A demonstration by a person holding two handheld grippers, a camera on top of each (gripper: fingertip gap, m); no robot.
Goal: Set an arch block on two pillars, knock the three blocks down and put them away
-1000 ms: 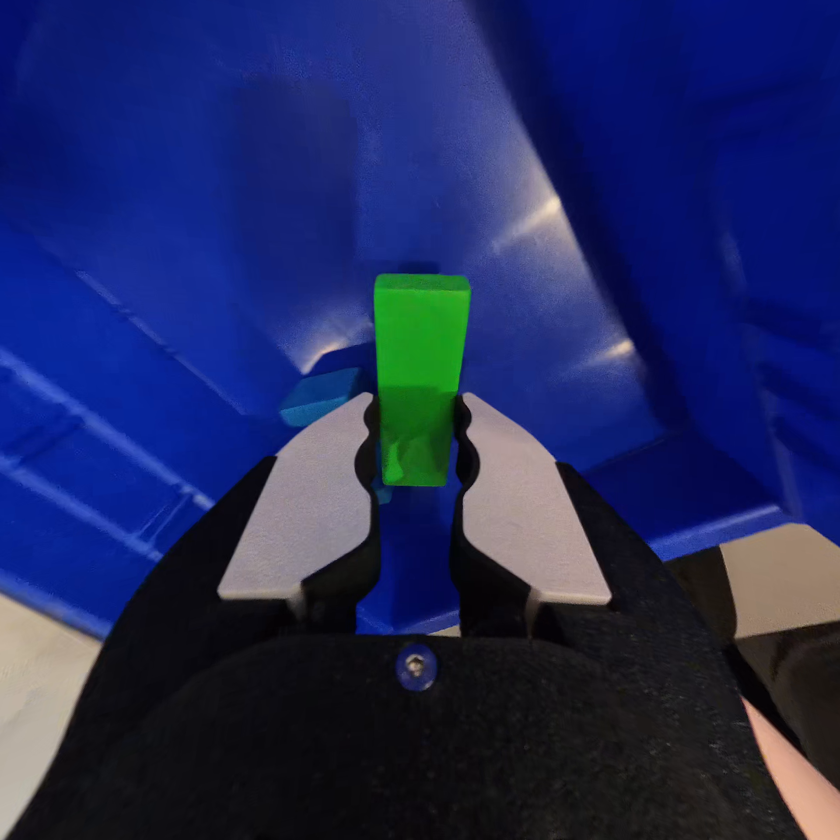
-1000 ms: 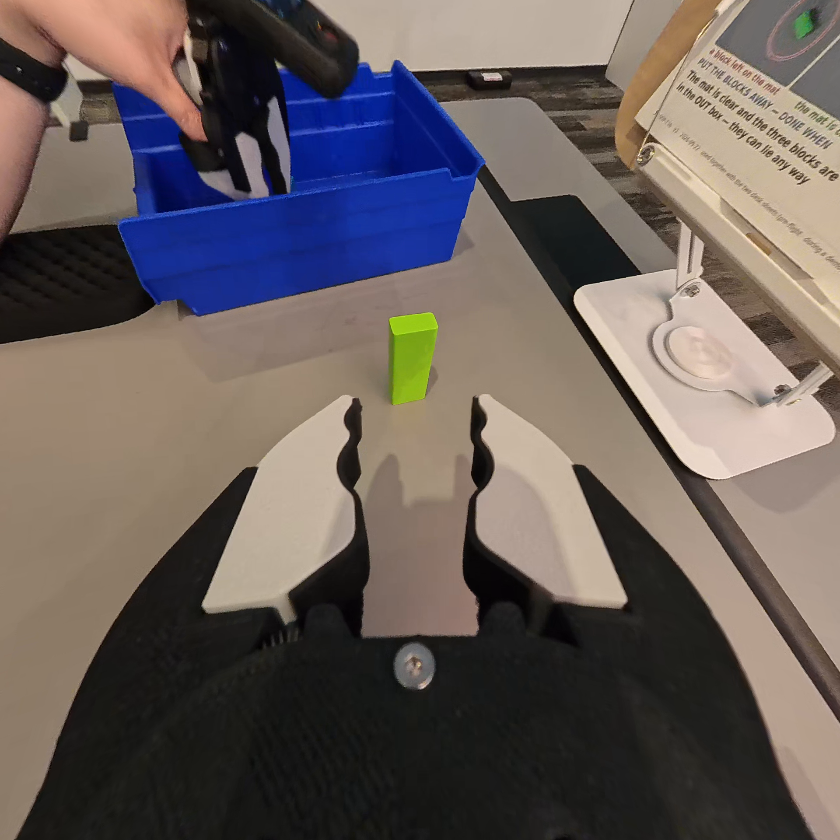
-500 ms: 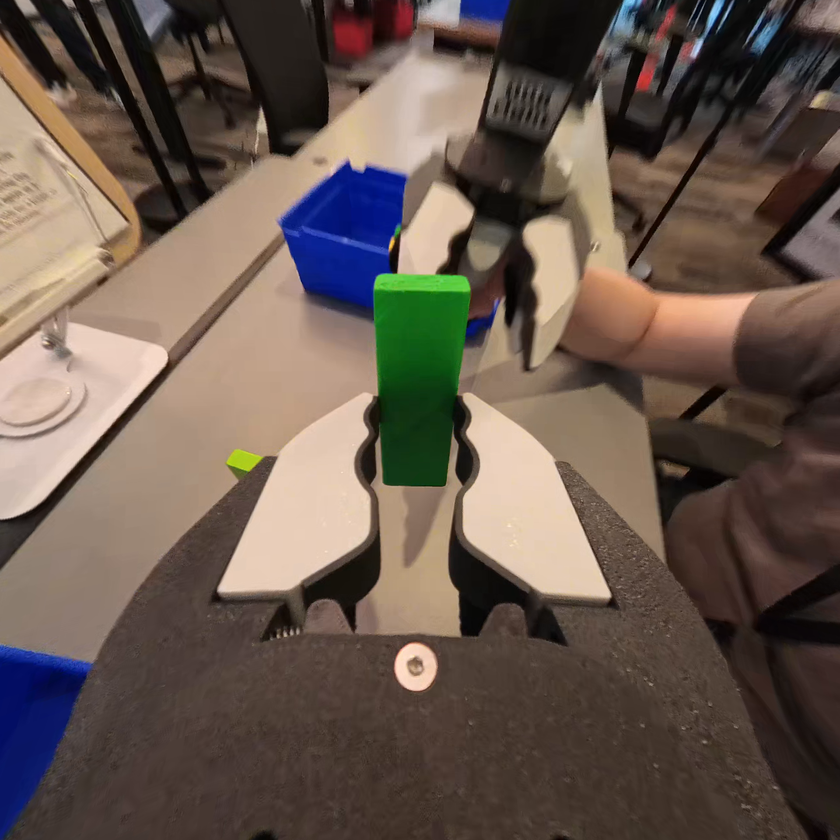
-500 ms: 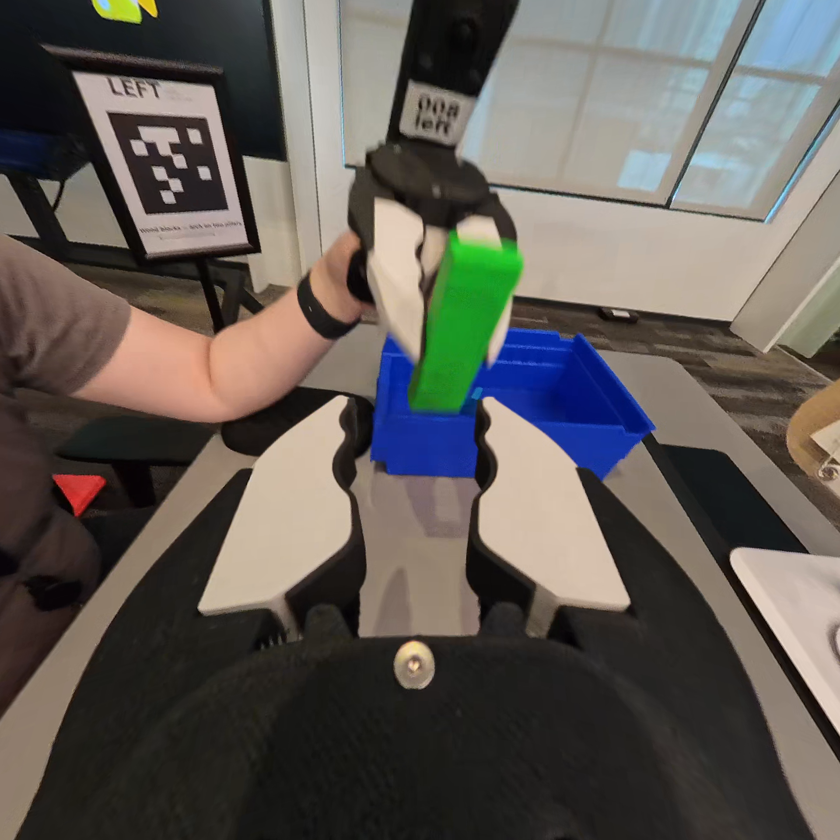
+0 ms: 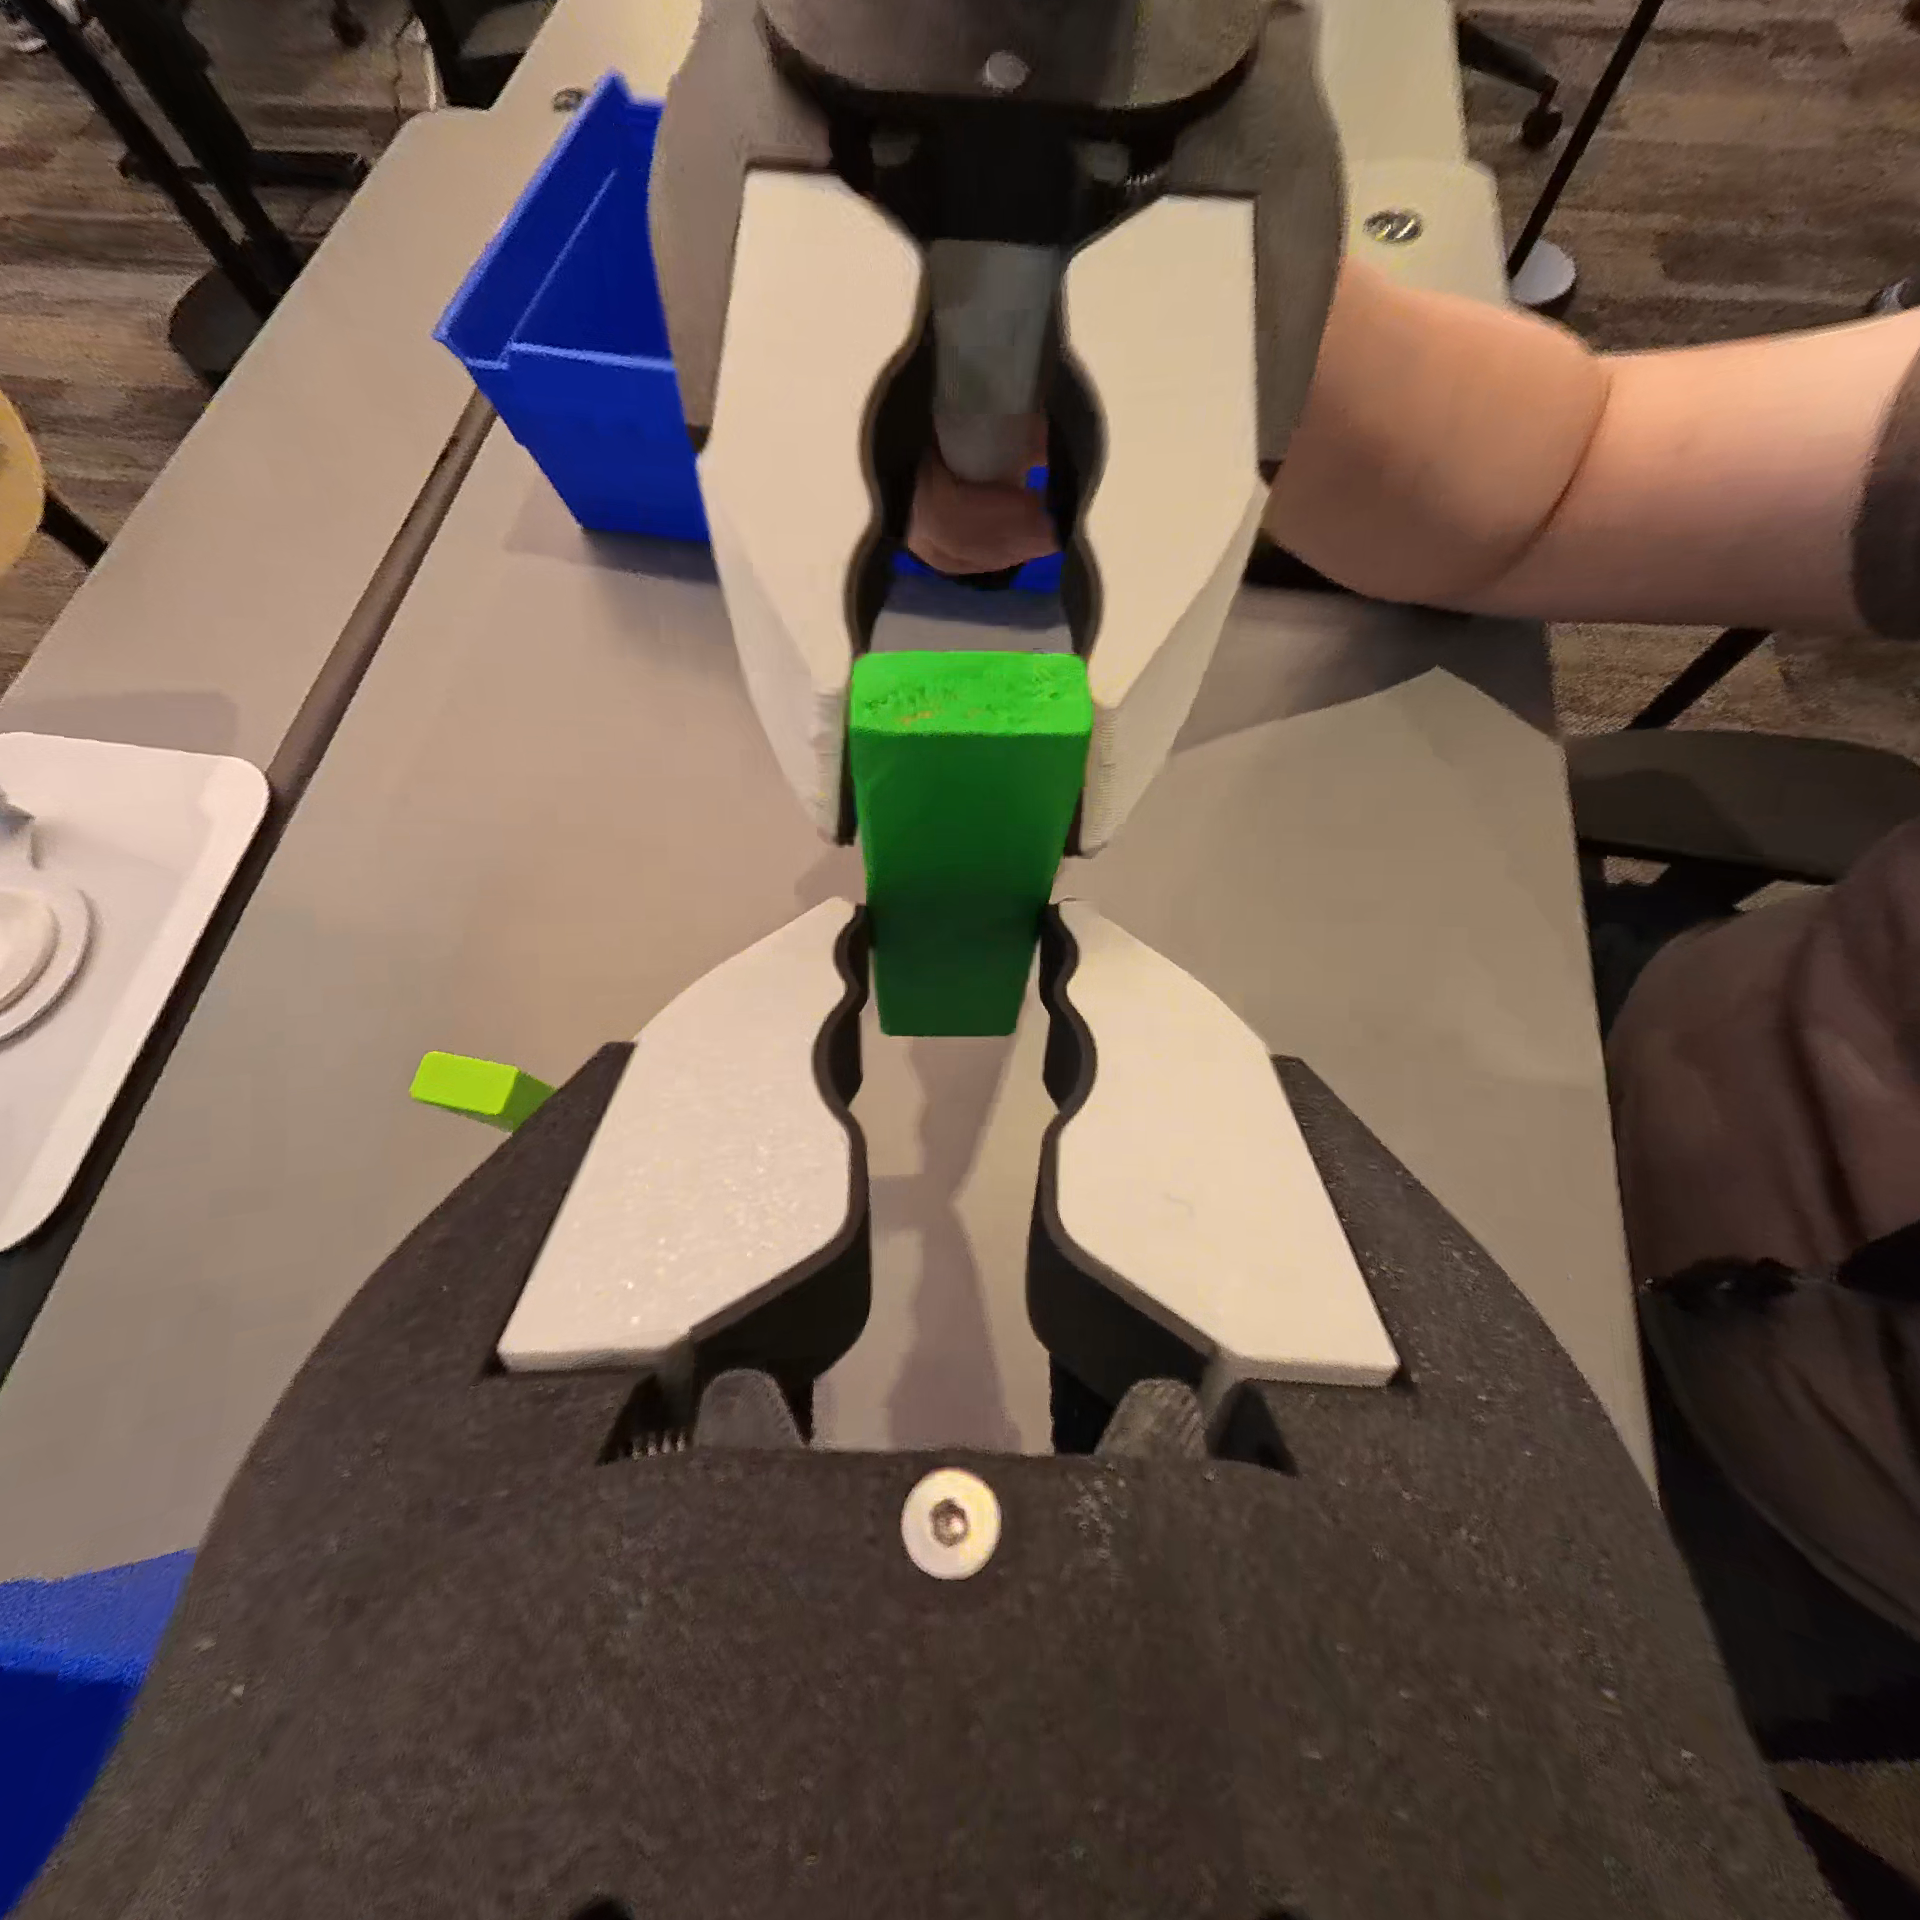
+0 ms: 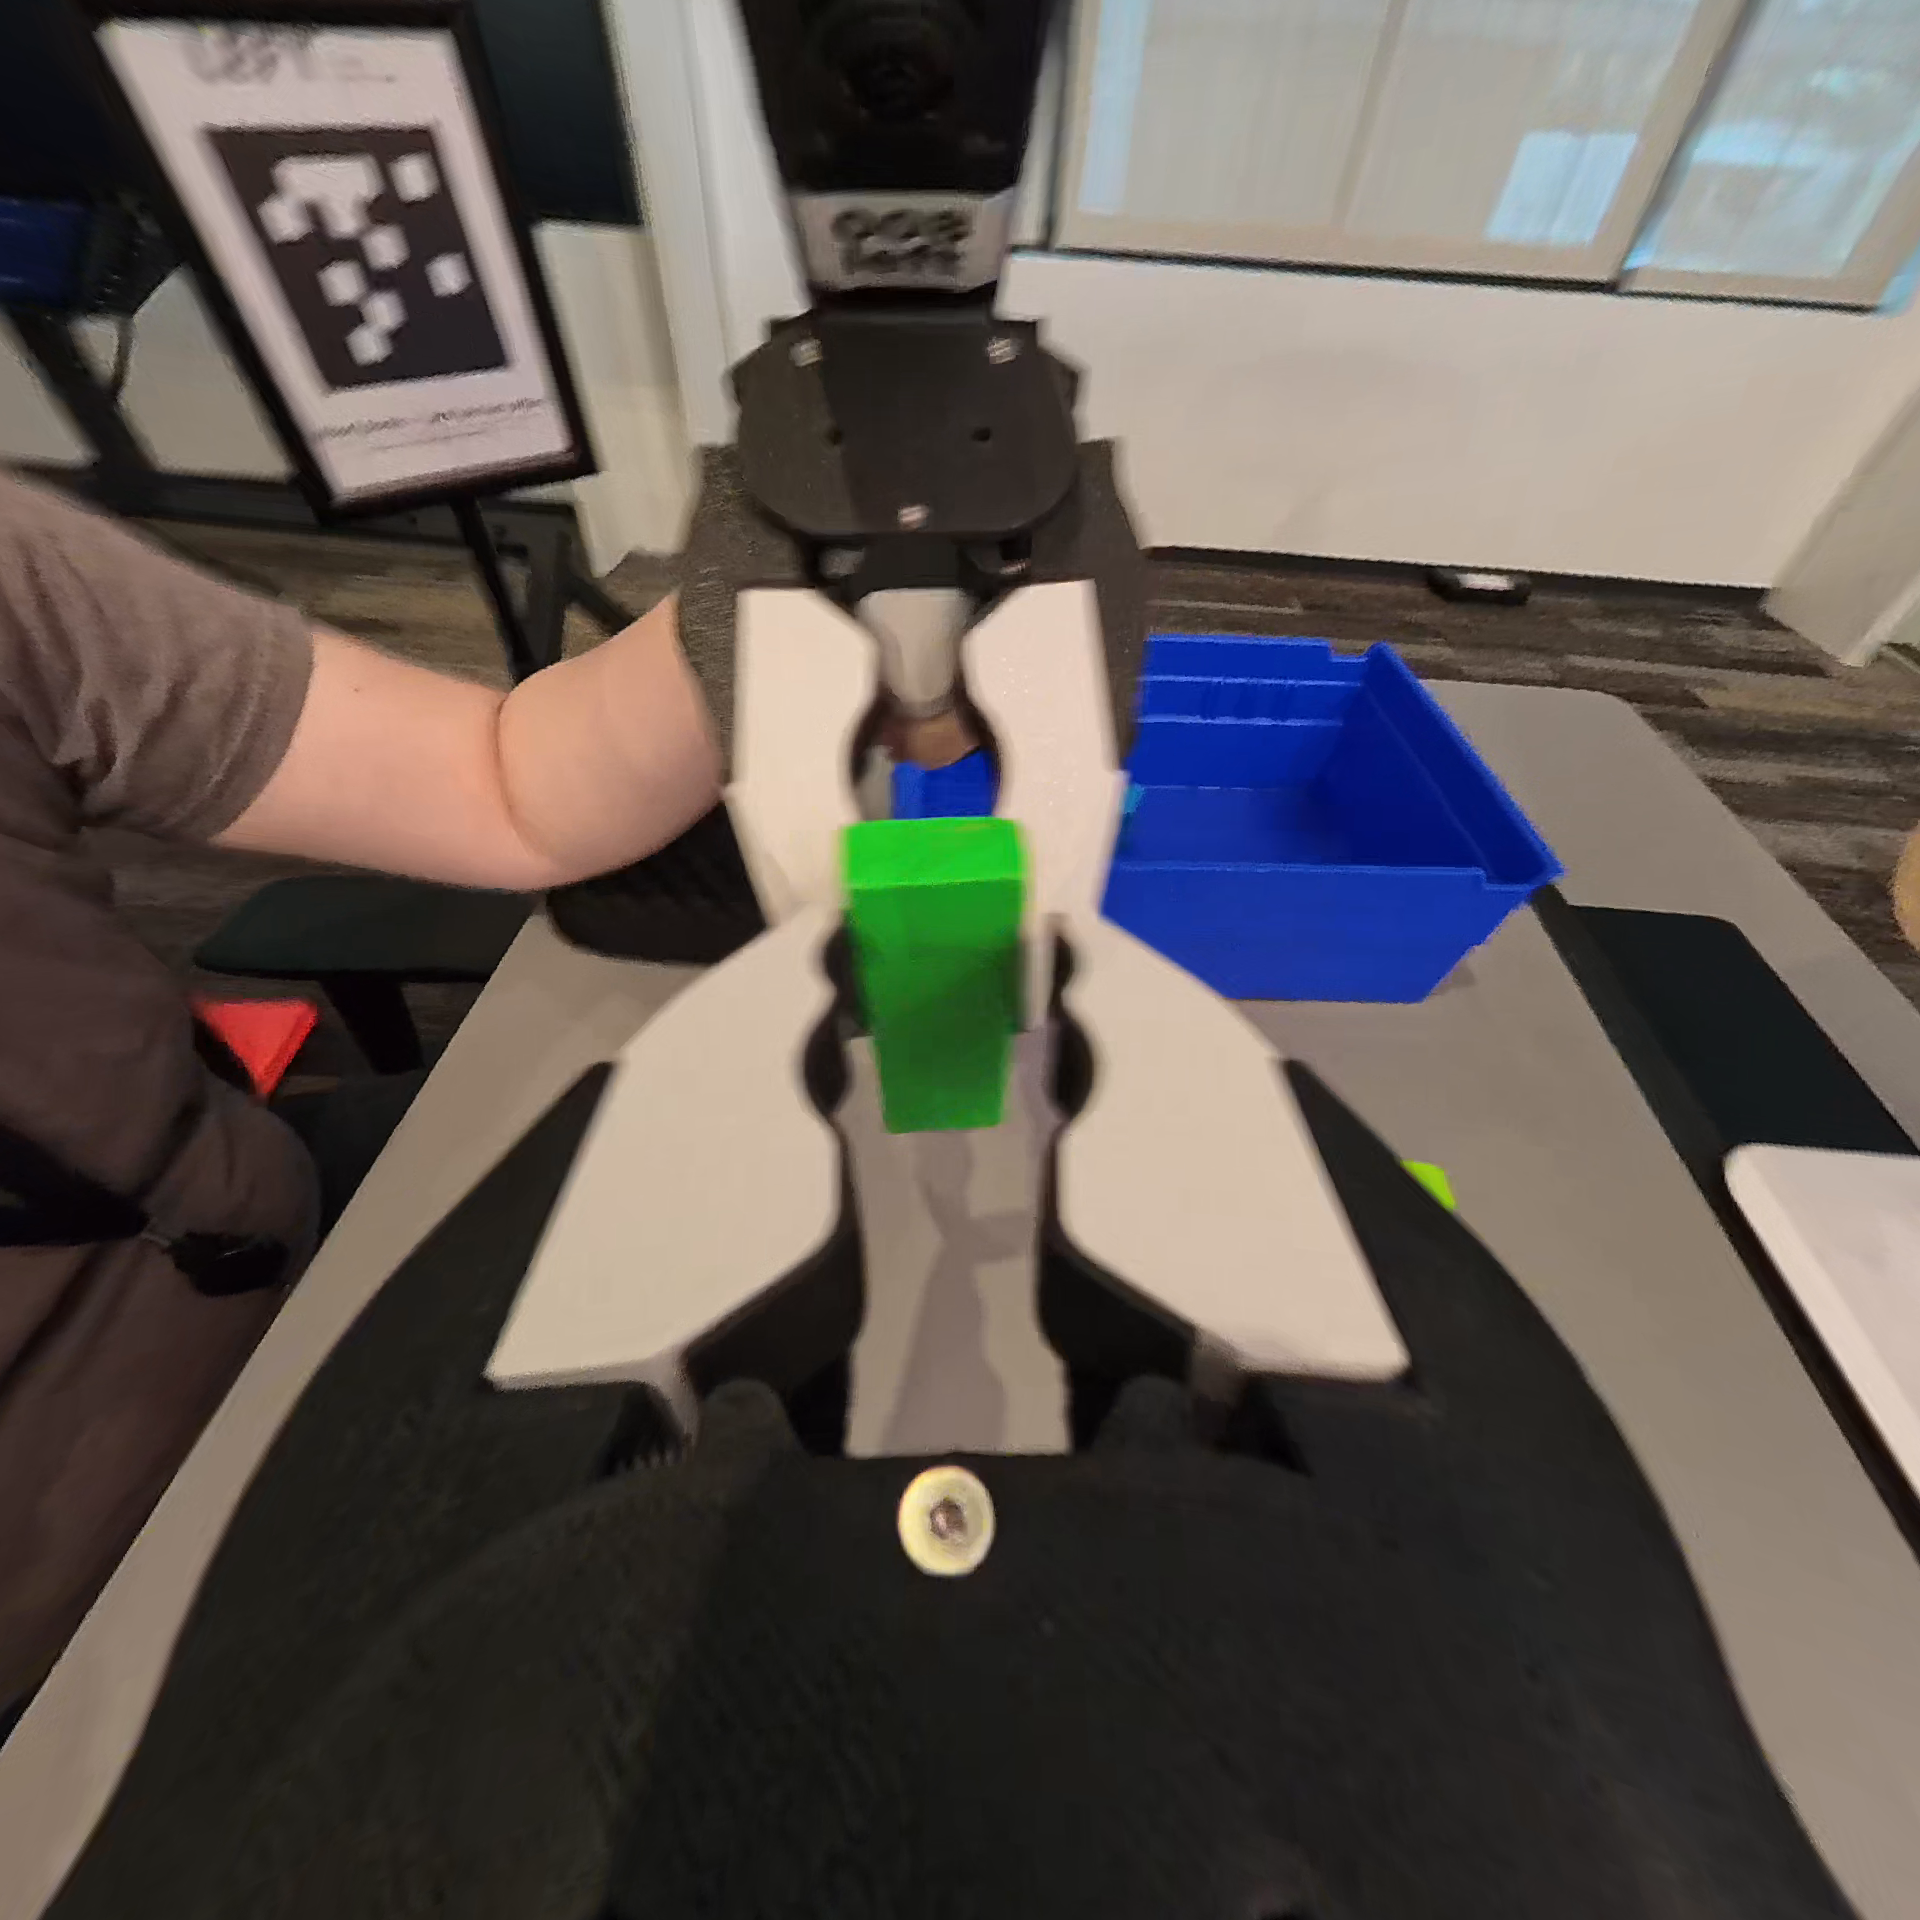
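Green pillar block (image 5: 961,831) lifted out of the blue bin (image 6: 1320,883), now mid-air over the table: left gripper (image 5: 951,971) clamps it, right gripper (image 6: 940,997) straddles its far end, grip uncertain. Handover likely; lime block (image 5: 478,1086) waits on table.

Green block (image 6: 935,966) between both claws' fingertips, left claw (image 6: 925,831) opposite, blue bin (image 6: 1309,925) behind

Office or lab-type room set up for data recording — long grey surface (image 5: 416,727) with blue plastic bins (image 6: 1330,883), framed fiducial-marker sign on a stand (image 6: 343,270) far left, big windows (image 6: 1455,125), white walls, carpeted floor (image 5: 94,177), office chair bases — no home furnishings.
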